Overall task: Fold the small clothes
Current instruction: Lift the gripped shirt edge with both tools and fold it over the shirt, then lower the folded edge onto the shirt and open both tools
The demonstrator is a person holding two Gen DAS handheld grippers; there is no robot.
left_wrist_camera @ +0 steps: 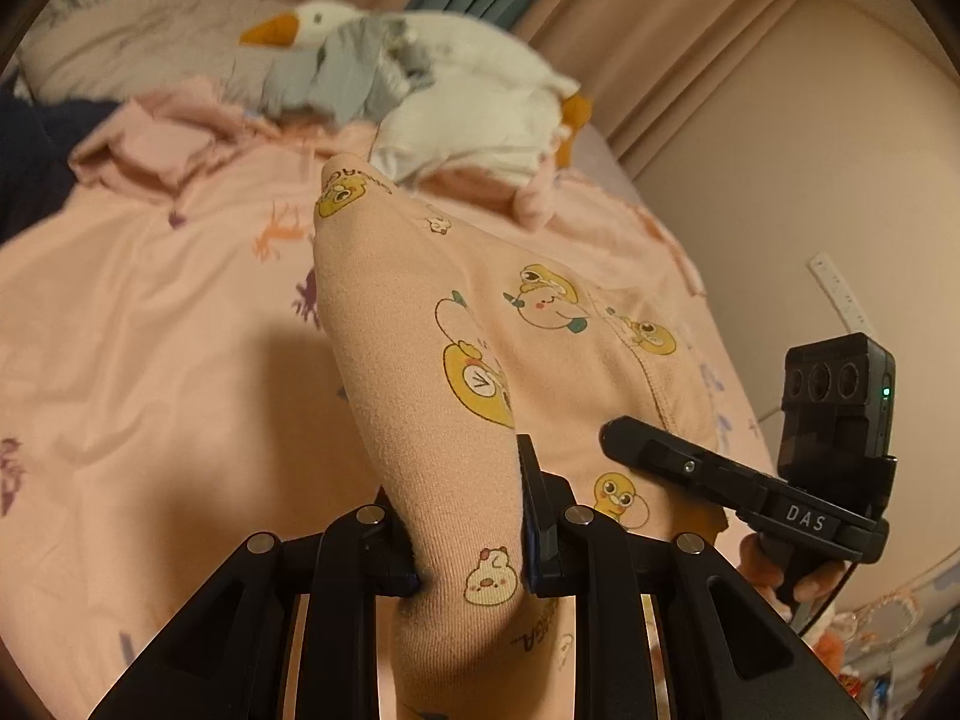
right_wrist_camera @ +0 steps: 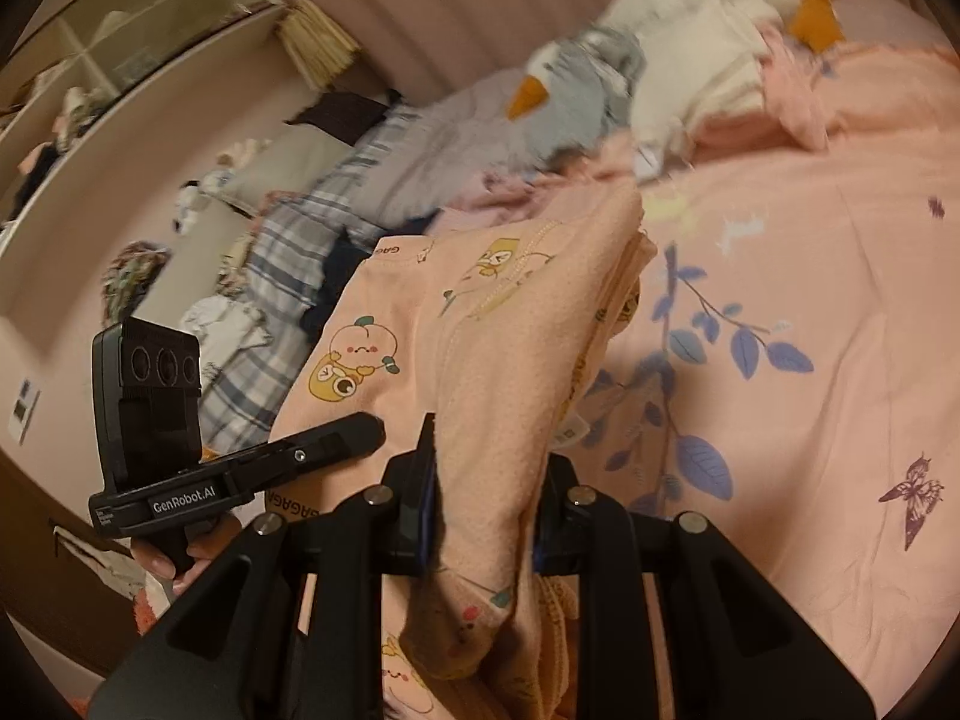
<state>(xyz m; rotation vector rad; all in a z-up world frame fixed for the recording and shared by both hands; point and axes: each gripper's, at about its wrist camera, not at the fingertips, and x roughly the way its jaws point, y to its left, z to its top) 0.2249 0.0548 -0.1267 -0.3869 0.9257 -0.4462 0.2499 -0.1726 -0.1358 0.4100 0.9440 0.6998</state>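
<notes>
A small peach garment (left_wrist_camera: 420, 330) printed with yellow cartoon chicks is lifted above the pink bed, stretched between both grippers. My left gripper (left_wrist_camera: 465, 516) is shut on one bunched edge of it. My right gripper (right_wrist_camera: 486, 504) is shut on the other edge of the same garment (right_wrist_camera: 492, 330), which drapes forward from the jaws with a white label hanging at its side. The right gripper also shows in the left wrist view (left_wrist_camera: 750, 486), low on the right. The left gripper shows in the right wrist view (right_wrist_camera: 240, 468), low on the left.
A pink bedsheet (right_wrist_camera: 810, 300) with blue leaves and butterflies covers the bed. A white goose plush (left_wrist_camera: 456, 60) and crumpled clothes (left_wrist_camera: 162, 144) lie at the far end. A plaid blanket (right_wrist_camera: 282, 276) and shelves (right_wrist_camera: 120, 42) lie left of the bed.
</notes>
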